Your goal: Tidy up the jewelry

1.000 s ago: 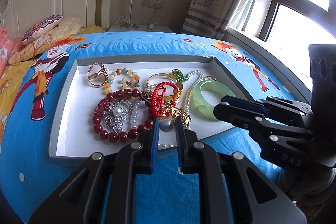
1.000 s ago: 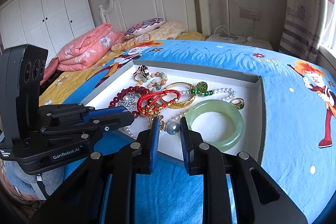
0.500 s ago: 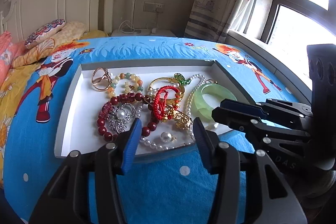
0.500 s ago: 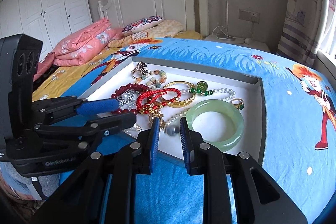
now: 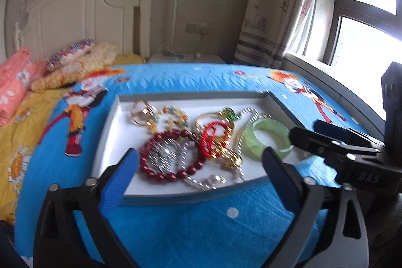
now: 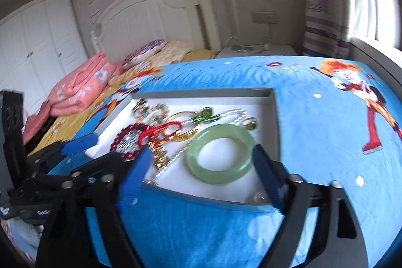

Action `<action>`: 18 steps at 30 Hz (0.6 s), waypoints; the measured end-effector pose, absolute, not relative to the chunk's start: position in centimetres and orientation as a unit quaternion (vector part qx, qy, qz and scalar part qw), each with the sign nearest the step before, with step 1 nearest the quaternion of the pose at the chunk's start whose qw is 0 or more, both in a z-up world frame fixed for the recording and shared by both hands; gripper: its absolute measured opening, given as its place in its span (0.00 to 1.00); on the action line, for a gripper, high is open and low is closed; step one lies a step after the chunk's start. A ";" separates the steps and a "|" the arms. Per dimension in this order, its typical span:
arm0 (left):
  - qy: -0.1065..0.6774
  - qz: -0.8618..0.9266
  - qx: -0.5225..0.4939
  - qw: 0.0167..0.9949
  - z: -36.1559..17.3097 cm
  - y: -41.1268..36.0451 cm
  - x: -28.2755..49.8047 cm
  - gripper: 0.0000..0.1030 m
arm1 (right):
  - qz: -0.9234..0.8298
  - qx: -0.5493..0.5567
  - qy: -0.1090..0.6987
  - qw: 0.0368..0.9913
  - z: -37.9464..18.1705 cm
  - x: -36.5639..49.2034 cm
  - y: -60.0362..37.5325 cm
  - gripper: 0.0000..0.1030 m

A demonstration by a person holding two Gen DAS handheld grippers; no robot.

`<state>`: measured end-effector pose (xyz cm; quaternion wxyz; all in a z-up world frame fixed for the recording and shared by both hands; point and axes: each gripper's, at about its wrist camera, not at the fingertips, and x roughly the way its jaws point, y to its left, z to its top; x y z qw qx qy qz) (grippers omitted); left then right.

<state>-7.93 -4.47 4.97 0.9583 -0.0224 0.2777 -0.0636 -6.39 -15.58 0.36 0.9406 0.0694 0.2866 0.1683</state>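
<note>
A grey-rimmed white tray point(image 5: 191, 196) on the bed holds tangled jewelry: a dark red bead bracelet point(image 5: 150, 150), a red cord bracelet point(image 5: 213, 137), a gold ring point(image 5: 142, 112), a pearl strand point(image 5: 208, 181) and a green jade bangle point(image 5: 247, 142). My left gripper point(image 5: 199, 155) hovers at the tray's near edge, its jaws opening wide with nothing between the pads. My right gripper point(image 6: 201, 151) hangs over the near right corner, just short of the jade bangle point(image 6: 216, 175). Its jaws are opening too and grip nothing. Each gripper shows in the other's view, the right gripper point(image 5: 326, 137) and the left gripper point(image 6: 88, 155).
The tray's right wall point(image 6: 275, 122) borders a blue cartoon quilt point(image 6: 326, 142). Pink folded bedding point(image 6: 80, 87) and pillows point(image 5: 75, 57) lie toward the white headboard point(image 5: 83, 16). A curtain point(image 5: 276, 16) and window point(image 5: 364, 37) are on the right, and a white wardrobe point(image 6: 37, 42) is on the far left.
Both grippers went from nearly shut to wide open, the left one first, then the right. Both views have tilted up a little, and the right gripper shifted toward the jade bangle.
</note>
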 end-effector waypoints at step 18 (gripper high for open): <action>0.267 0.024 0.012 0.963 5.4 -3.8 -8.5 0.98 | 0.069 -0.002 0.298 0.952 -0.1 -6.1 -12.8 0.85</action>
